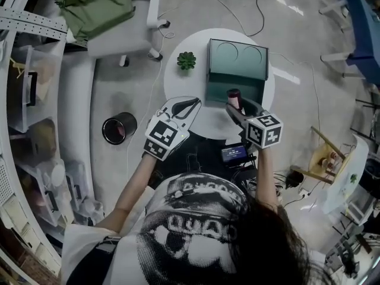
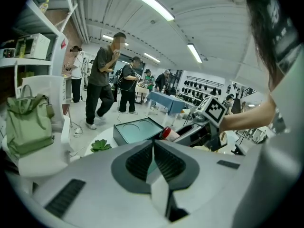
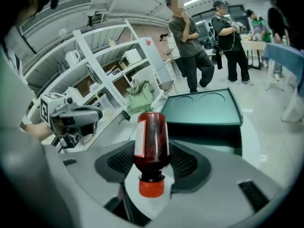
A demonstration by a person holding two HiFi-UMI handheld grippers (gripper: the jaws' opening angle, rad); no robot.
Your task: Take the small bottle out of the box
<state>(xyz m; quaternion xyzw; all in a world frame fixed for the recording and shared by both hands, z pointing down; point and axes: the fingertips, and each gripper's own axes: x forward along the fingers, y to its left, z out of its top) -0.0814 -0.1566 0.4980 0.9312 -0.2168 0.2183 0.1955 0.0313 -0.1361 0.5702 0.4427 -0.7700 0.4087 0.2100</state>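
Note:
The small bottle [image 3: 151,141] is dark red with a white label and a red cap. My right gripper [image 3: 152,152] is shut on its body, cap end toward the camera. In the head view the bottle [image 1: 234,98] hangs over the near edge of the open teal box [image 1: 237,70], held by the right gripper [image 1: 236,107]. The box [image 3: 204,110] stands on a round white table [image 1: 184,82] with its lid raised. My left gripper [image 1: 191,104] hovers left of the box, shut with nothing between its jaws [image 2: 153,151]. From there the bottle [image 2: 168,133] shows beside the box [image 2: 137,129].
A small green plant [image 1: 186,60] sits on the table left of the box. A black bin [image 1: 119,127] stands on the floor, a chair with a green bag [image 1: 104,8] beyond it. Shelves [image 1: 29,100] line the left. People [image 3: 190,42] stand farther off.

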